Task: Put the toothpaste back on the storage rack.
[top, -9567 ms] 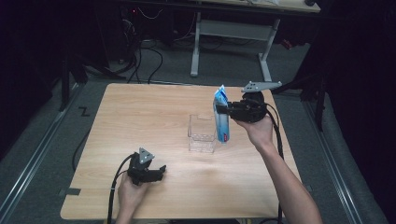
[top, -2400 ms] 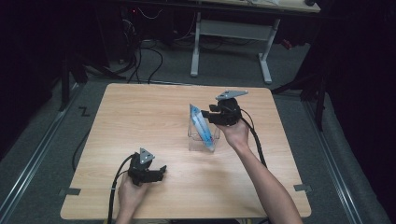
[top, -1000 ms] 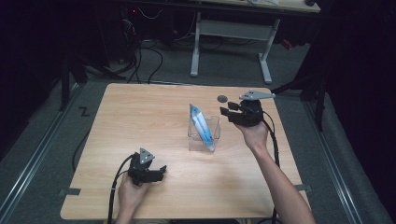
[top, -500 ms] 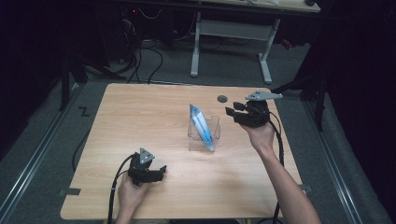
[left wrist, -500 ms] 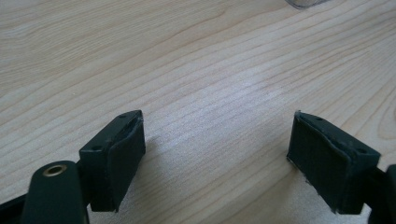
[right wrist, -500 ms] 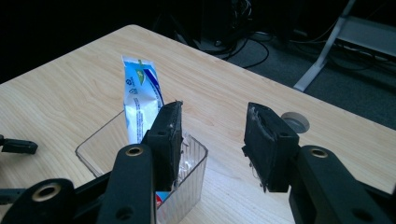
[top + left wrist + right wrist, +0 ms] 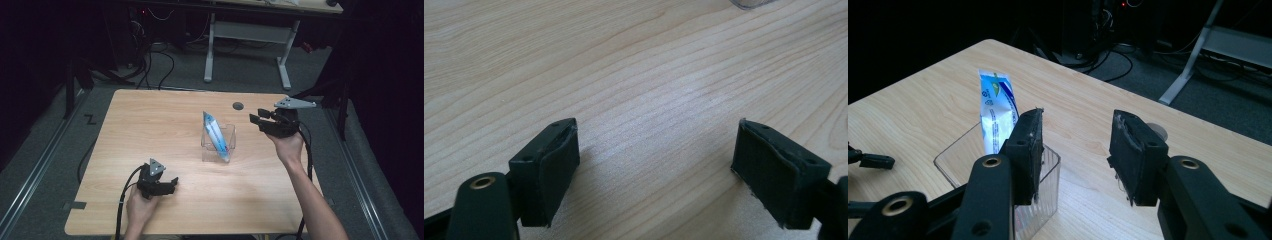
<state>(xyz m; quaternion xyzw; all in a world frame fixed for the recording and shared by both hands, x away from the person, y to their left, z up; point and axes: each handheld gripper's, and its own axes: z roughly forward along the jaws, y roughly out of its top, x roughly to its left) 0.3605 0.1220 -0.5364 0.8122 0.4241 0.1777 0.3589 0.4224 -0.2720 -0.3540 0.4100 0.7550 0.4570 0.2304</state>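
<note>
A clear plastic box (image 7: 227,134) stands at the middle of the wooden table (image 7: 150,125). A blue and white pouch (image 7: 216,135) leans upright inside it, its top sticking out toward the back left. My right gripper (image 7: 256,121) hovers to the right of the box, apart from it, jaws open with nothing between them. In the right gripper view the pouch (image 7: 995,117) and the box (image 7: 1045,200) lie beyond my left jaw. My left gripper (image 7: 173,184) rests on the table near the front left, open and empty; its jaws (image 7: 656,170) frame bare wood.
A round dark grommet (image 7: 238,106) sits in the table behind the box. A corner of the box (image 7: 751,4) shows at the top of the left gripper view. Dark floor, cables and a desk frame (image 7: 250,35) lie beyond the far edge.
My right gripper, which earlier carried the pouch and set it into the box, has let go and drawn back to the right and slightly up. The left gripper has stayed put.
</note>
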